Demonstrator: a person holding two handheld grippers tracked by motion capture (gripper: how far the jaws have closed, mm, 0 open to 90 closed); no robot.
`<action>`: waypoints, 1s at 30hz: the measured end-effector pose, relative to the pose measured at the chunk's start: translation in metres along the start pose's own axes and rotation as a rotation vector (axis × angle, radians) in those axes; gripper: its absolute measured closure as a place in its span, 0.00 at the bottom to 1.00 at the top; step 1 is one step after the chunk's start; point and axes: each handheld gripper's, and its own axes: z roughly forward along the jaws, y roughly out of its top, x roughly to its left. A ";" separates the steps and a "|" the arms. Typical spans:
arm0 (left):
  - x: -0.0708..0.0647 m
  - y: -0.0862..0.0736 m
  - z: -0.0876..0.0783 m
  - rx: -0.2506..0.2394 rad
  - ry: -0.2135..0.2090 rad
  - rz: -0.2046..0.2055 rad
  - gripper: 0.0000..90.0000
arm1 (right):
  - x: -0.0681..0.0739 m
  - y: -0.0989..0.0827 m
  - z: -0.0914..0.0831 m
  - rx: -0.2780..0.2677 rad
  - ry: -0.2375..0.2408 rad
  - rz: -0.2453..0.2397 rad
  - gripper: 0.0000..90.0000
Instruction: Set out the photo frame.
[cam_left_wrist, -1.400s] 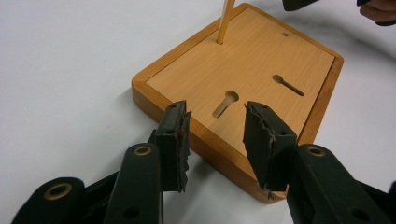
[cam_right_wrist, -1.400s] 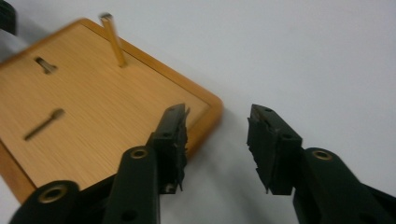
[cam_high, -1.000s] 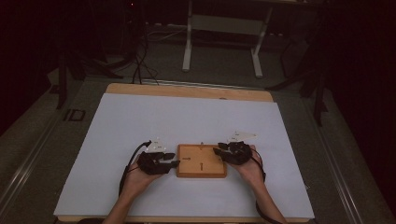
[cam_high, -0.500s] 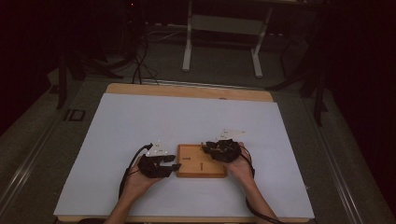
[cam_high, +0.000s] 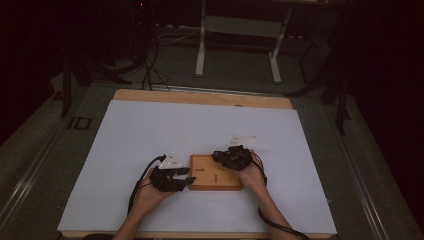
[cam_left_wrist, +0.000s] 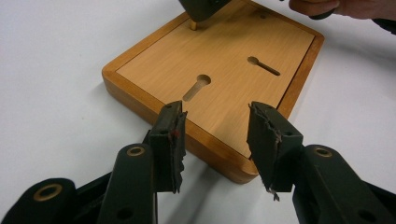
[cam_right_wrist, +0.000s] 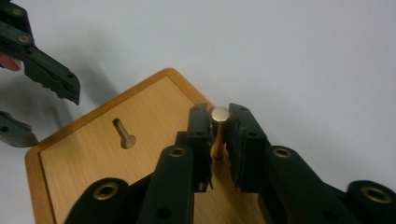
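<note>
Right claw (cam_right_wrist: 219, 135) (just closing) around brass peg (cam_right_wrist: 219, 115)

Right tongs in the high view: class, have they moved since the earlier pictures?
Yes. The right tongs have slid left from the wooden board's right edge to over its far part, their jaws closing round a brass pin.

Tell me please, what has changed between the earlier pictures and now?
The right gripper moved left over the wooden board's far right corner, and its fingers have just been closing around the small brass pin standing there. The left gripper stayed at the board's left edge, fingers apart, one on each side of the near corner. The board did not shift.
</note>
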 end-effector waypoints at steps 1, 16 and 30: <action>0.000 0.000 0.000 0.001 -0.001 0.001 0.63 | 0.000 0.000 0.001 0.006 0.000 -0.001 0.89; -0.002 0.001 0.000 0.004 -0.004 0.010 0.63 | -0.006 -0.003 0.006 -0.002 0.037 0.019 0.91; -0.002 0.001 0.000 0.002 -0.005 0.013 0.63 | -0.007 -0.003 0.006 -0.016 0.052 0.027 0.91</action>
